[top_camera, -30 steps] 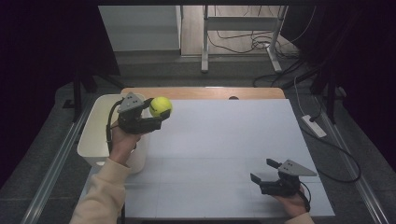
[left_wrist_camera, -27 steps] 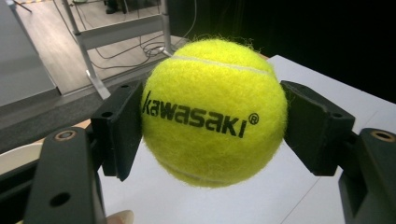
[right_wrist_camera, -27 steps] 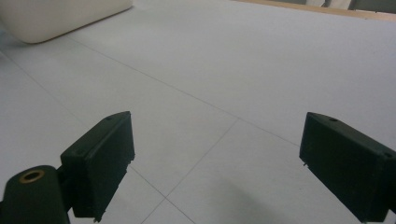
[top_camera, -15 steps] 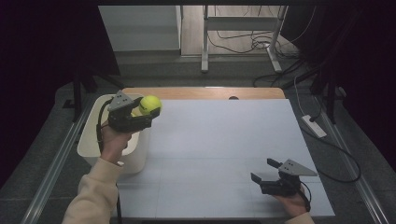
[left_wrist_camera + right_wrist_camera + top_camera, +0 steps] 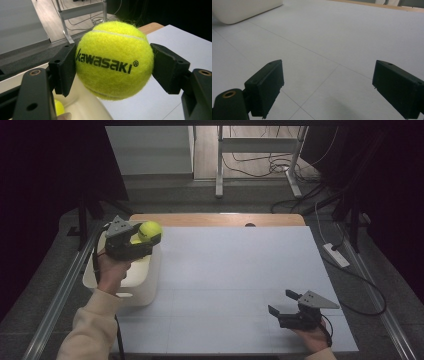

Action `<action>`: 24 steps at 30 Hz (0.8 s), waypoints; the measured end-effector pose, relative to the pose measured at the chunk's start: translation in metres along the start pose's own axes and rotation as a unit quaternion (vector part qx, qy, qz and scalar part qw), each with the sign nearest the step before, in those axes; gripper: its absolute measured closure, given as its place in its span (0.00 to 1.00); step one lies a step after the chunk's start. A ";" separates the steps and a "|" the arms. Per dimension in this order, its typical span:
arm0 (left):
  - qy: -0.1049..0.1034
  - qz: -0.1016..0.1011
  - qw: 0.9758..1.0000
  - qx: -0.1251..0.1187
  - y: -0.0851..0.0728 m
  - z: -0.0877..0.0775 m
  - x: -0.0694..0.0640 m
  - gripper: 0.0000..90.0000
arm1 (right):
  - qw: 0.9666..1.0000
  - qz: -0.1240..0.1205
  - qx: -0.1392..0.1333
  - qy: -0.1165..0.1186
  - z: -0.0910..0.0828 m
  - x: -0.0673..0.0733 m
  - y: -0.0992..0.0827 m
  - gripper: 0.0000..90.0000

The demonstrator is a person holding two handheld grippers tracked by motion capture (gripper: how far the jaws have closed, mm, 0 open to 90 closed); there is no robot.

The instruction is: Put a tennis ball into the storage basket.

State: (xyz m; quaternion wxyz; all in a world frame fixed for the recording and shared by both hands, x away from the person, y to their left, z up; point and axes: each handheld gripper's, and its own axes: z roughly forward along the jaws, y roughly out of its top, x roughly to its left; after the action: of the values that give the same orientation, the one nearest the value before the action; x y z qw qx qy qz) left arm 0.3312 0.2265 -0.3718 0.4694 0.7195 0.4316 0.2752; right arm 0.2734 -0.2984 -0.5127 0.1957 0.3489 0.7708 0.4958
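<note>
The left gripper (image 5: 145, 240) has moved left — its jaws squeeze the fuzzy yellow tennis ball (image 5: 114, 60) above the white plastic tub (image 5: 145, 292). The right gripper (image 5: 284, 302) rests on the white table (image 5: 240, 270) — jaws apart.

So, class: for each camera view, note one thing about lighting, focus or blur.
High view: the white table is evenly lit and its surroundings fall into darkness. Left gripper view: the tennis ball and its printed lettering are sharp, while the floor behind is soft. Right gripper view: the near jaws look slightly blurred, and a faint shadow lies on the table between them.
</note>
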 end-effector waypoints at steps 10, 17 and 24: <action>0.014 -0.005 1.000 0.004 -0.003 -0.005 0.008 0.30 | 1.000 -0.001 0.000 0.000 0.000 0.000 0.000 0.11; 0.025 -0.007 1.000 0.010 -0.005 -0.008 0.016 0.30 | 1.000 -0.001 0.001 0.000 0.001 0.000 0.000 0.11; 0.037 -0.008 0.999 0.023 -0.010 -0.010 0.025 0.30 | 1.000 -0.003 0.002 0.000 0.001 0.000 0.000 0.11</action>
State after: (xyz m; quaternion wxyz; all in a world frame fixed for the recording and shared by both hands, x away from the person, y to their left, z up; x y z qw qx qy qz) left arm 0.3313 0.2549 -0.3768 0.4384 0.7157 0.4612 0.2878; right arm 0.2739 -0.2979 -0.5132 0.1967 0.3470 0.7729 0.4935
